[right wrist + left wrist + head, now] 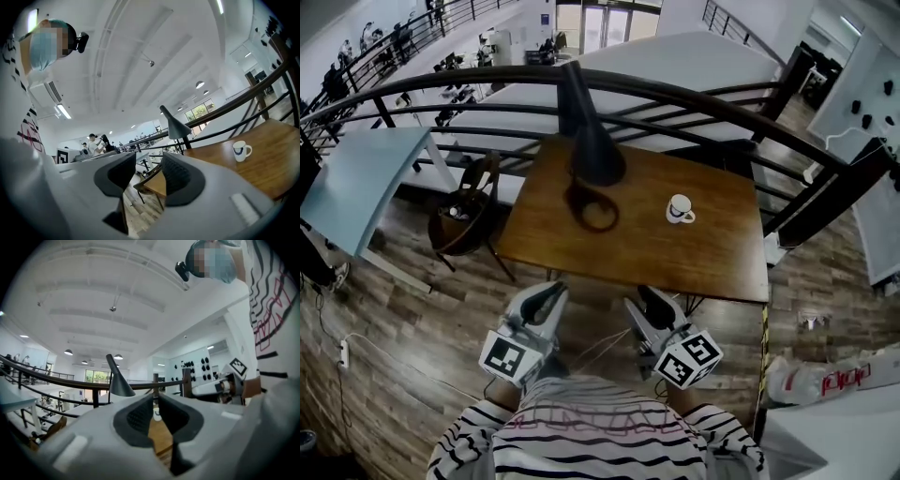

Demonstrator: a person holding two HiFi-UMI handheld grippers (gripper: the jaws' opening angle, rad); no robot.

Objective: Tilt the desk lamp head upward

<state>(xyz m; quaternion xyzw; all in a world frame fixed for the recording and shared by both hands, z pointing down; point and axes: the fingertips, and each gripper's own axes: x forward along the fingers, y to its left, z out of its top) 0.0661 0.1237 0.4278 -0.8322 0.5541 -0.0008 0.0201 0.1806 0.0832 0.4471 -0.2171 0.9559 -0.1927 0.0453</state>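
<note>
My left claw (551, 292) is barely spread, my right claw (645, 298) wider, both empty, near the desk (722, 253) edge, well apart from lamp (592, 150) and mug (679, 208).

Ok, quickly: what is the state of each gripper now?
Left gripper: open only a little, holding nothing.
Right gripper: open, holding nothing.

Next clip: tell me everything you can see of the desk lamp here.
The desk lamp is dark all over and looks matte, perhaps metal. Its long cone-shaped head tapers to a slim neck and widens downward, opening toward the brown wooden table, so it is not yet tilted up. A ring-like base lies flat beneath it, toward the table's far left. Nothing but the table touches it.
</note>
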